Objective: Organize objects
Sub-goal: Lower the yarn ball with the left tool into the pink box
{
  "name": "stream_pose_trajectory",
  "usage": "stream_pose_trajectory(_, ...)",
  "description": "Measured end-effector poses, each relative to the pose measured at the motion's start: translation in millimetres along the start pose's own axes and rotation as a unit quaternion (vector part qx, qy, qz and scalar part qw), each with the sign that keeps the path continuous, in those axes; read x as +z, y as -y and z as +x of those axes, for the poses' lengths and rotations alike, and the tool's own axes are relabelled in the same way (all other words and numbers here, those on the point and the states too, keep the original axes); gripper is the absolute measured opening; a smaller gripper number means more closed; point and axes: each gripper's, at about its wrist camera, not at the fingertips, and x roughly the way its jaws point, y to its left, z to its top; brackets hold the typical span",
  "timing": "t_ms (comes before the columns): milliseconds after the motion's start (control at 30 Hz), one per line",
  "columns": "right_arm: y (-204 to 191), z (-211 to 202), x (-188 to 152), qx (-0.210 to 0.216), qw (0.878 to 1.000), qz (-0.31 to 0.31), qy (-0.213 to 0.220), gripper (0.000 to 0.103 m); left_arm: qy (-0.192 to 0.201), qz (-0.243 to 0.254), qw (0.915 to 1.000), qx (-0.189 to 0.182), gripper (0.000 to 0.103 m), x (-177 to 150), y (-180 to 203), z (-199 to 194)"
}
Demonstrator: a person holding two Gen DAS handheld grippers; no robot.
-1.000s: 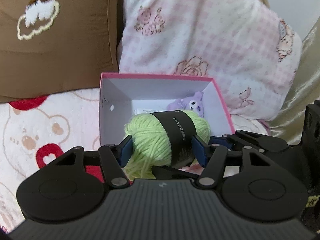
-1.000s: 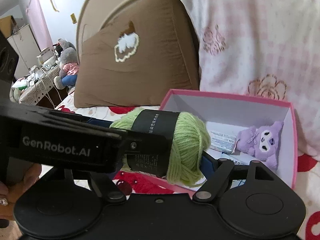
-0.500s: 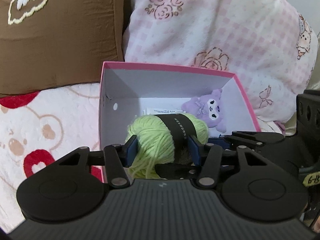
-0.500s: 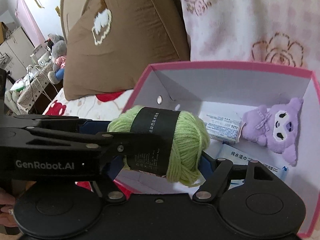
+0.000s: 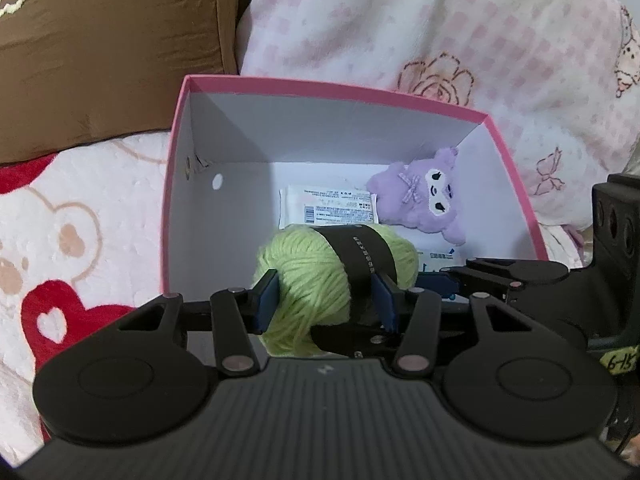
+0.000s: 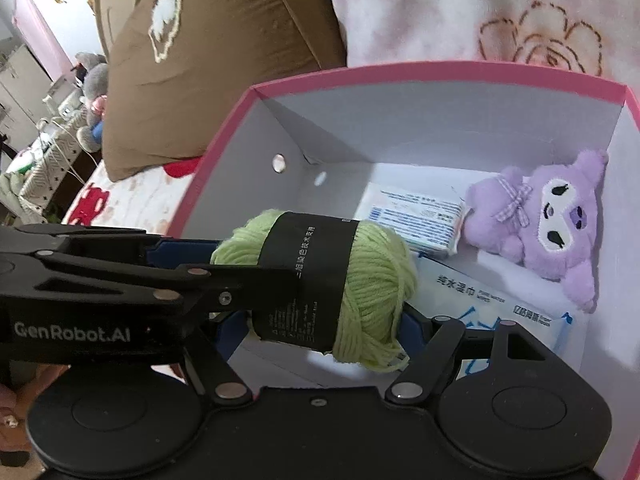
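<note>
Both grippers have sunk with the green yarn ball, now inside the pink box near its front wall, whose open left half looks kept for it. The purple plush fills the far right corner, wipe packs beside it. The left gripper is closing on the ball's end; the right gripper spans its length, half-wide, pressing both sides.

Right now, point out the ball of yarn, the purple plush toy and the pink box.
ball of yarn (image 5: 304, 276), left wrist view, on the green strands left of its black band.
purple plush toy (image 6: 556, 220), right wrist view, on its white face patch.
pink box (image 5: 320, 86), left wrist view, on the far rim.
</note>
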Motion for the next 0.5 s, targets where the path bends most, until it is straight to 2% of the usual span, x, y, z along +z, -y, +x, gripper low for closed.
stream_pose_trajectory(100, 2.5, 4.1, 0.2, -0.017, 1.0, 0.003, -0.01, 0.08, -0.003, 0.006, 1.0, 0.007, 0.046, 2.9, 6.7, 8.9)
stream_pose_trajectory(267, 6.2, 0.6, 1.0, -0.061, 0.998, -0.001, -0.015, 0.079, -0.013, -0.009, 0.9999, -0.004, 0.045, 6.0, 11.4, 18.0)
stream_pose_trajectory(500, 7.9, -2.9, 3.2, -0.046, 0.999, 0.009, -0.014, 0.081, -0.005, -0.013, 0.9998, 0.012, 0.045, 8.4, 9.2, 15.5)
